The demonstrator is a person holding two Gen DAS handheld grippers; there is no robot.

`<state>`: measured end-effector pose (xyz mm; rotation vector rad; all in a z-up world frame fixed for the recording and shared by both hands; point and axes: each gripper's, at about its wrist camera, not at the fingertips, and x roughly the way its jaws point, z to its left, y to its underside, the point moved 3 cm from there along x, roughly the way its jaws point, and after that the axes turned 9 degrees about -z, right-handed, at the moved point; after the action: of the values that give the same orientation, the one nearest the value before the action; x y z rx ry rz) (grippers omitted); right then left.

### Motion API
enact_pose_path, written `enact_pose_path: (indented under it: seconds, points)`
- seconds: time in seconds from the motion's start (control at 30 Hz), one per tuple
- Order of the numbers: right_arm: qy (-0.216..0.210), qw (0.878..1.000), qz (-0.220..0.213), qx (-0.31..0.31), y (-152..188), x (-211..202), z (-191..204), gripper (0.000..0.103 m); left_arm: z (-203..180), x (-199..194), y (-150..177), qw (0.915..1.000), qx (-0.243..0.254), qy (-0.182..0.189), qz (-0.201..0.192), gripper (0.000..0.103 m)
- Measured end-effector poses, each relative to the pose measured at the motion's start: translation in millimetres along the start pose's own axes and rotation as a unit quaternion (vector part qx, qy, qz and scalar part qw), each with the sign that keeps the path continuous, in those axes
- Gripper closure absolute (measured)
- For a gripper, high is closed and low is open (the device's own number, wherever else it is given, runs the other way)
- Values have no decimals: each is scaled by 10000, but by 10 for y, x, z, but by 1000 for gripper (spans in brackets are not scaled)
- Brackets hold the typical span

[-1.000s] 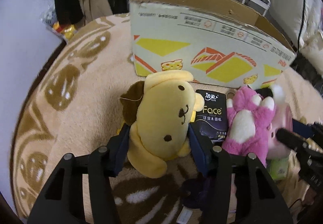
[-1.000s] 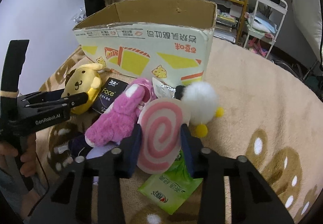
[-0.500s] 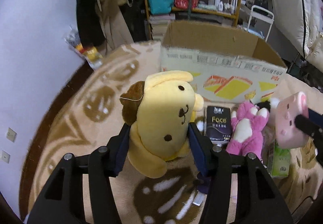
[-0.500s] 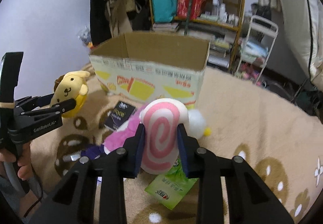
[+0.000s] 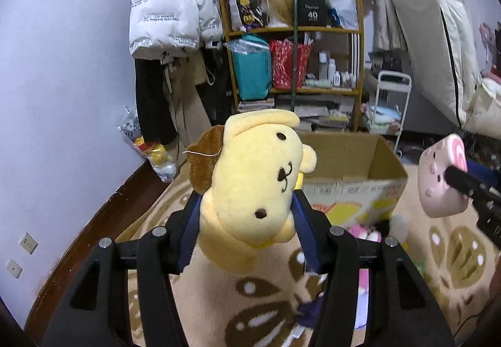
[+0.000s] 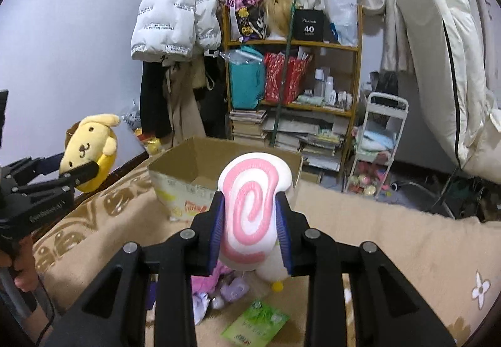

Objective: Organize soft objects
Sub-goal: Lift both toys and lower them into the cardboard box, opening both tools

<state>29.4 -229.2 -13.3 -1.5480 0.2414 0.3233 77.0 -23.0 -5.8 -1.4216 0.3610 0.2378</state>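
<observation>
left gripper (image 5: pixel 245 221) clamps yellow plush dog (image 5: pixel 253 187), hiding its body | right gripper (image 6: pixel 250 223) squeezes pink-swirl plush roll (image 6: pixel 252 212) | open cardboard box (image 5: pixel 353 171) at 1 o'clock, front blurred, floor toys mostly hidden

The yellow dog plush (image 5: pixel 250 190) between the left fingers (image 5: pixel 191 231) is short, matt fleece with a brown cloth ear. The pink swirl plush (image 6: pixel 250 206) between the right fingers (image 6: pixel 283 234) looks smooth and velvety. Both pairs of fingers are matt black plastic with ribbed blue pads. Beyond them, the cardboard box (image 6: pixel 184 165) is dull brown paperboard; below, the carpet (image 6: pixel 391 240) is fuzzy beige pile and the green packet (image 6: pixel 253 325) glossy plastic.
</observation>
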Motion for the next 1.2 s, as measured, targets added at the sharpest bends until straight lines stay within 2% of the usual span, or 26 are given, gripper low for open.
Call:
enact_pose_path:
  seconds: [0.27,0.4,0.5,0.67,0.8,0.9,1.2]
  points:
    - [38,9995,-311,-25,-379,161,-9,70,45,6,-513,9989,120,-76,-448,49]
    - [85,9991,-410,63,-570,307,-84,70,45,63,-740,9962,348,-204,-773,48]
    - [72,9990,-435,111,-649,446,-135,70,31,155,-835,9954,378,-131,-874,48]
    - [153,9988,-458,14,-622,719,-176,70,-23,474,-795,9965,275,34,-791,48]
    - [47,9996,-261,55,-463,943,-203,70,-62,793,-605,9984,179,111,-522,48]
    - [24,9999,-133,51,-329,1076,-212,70,-126,1014,-454,9992,252,157,-264,48]
    - [-114,9998,132,-72,-87,1346,-176,66,-381,1345,-223,9977,475,469,92,47]
